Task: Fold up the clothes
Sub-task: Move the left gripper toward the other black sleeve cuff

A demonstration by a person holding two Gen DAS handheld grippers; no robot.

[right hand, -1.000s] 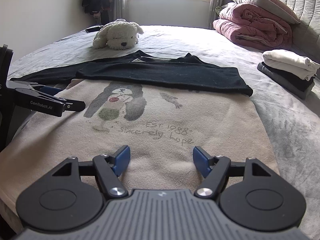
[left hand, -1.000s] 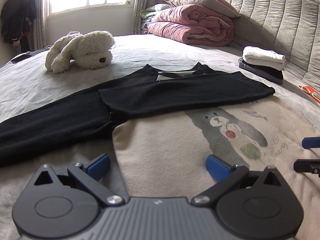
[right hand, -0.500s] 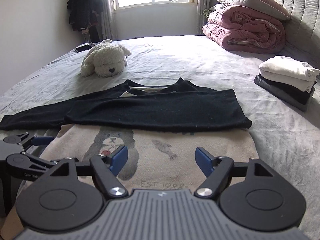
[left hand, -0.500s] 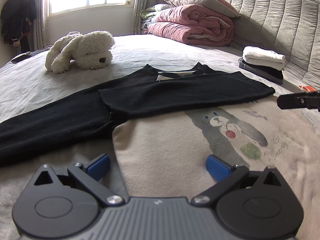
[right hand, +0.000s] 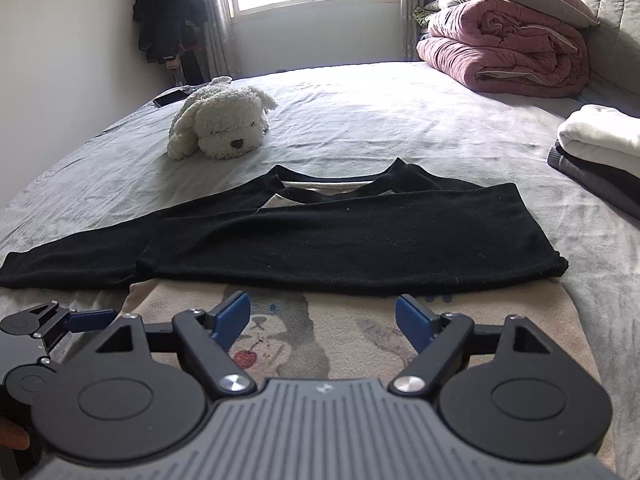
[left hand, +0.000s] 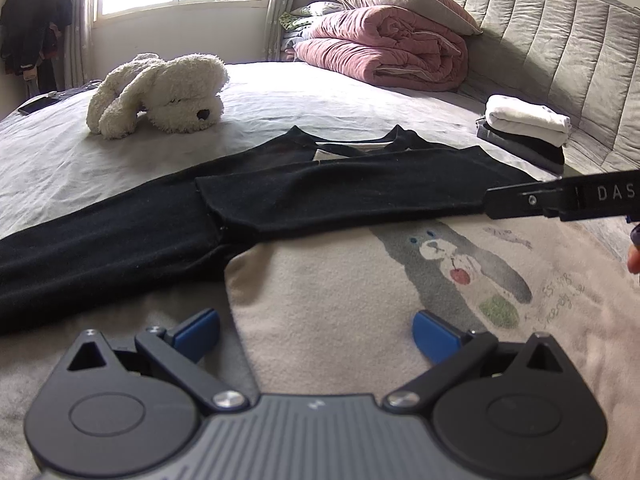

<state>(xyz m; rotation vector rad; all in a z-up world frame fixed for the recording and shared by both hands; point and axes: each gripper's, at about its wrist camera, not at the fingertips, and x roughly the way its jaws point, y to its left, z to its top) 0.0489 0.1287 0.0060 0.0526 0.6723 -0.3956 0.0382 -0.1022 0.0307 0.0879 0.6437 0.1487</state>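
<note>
Left gripper (left hand: 316, 330): jaws spread, empty — over sweater (left hand: 360, 300).
Right gripper (right hand: 322, 318): jaws spread, empty — near folded black sleeve (right hand: 360, 248).

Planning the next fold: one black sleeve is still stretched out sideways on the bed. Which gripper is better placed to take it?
Left, probably. The left gripper, open and empty, sits at the shirt's left edge, beside the outstretched sleeve. The right gripper, also open, hovers over the shirt's middle, with the folded-in sleeve ahead of it.
</note>
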